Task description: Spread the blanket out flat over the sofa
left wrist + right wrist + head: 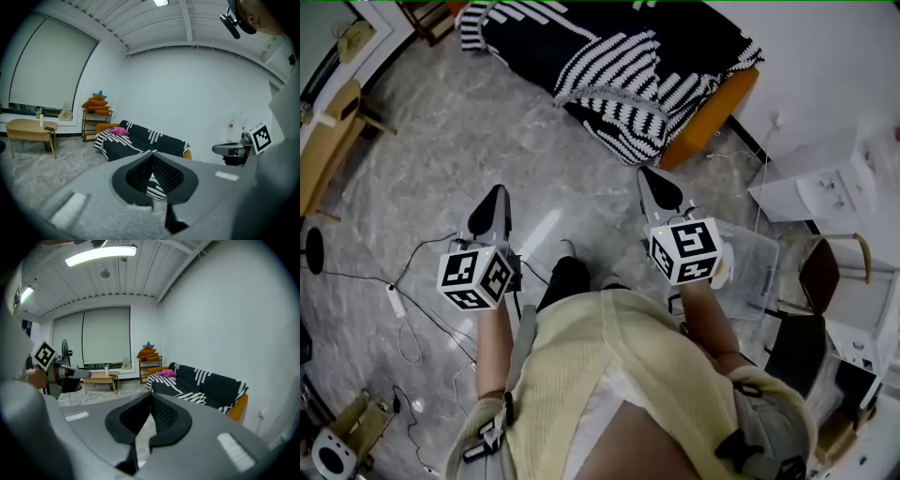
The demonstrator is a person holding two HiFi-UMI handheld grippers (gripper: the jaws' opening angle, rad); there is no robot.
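Observation:
A black blanket with white stripes (609,56) lies draped over the orange sofa (712,117) at the top of the head view, and one corner hangs down to the floor. It covers seat and backrest in the left gripper view, blanket (140,138), with a pink cushion (120,132) on it. My left gripper (498,191) and right gripper (646,173) are held over the marble floor, well short of the sofa. Both are shut with nothing between the jaws. Each points toward the sofa, left gripper (152,153) and right gripper (151,395).
A wooden table (328,141) stands at the left. A shelf with orange cushions (96,117) is beside the sofa's far end. A white cabinet (825,178), a clear bin (755,272) and a chair (830,272) crowd the right. Cables (403,305) trail over the floor.

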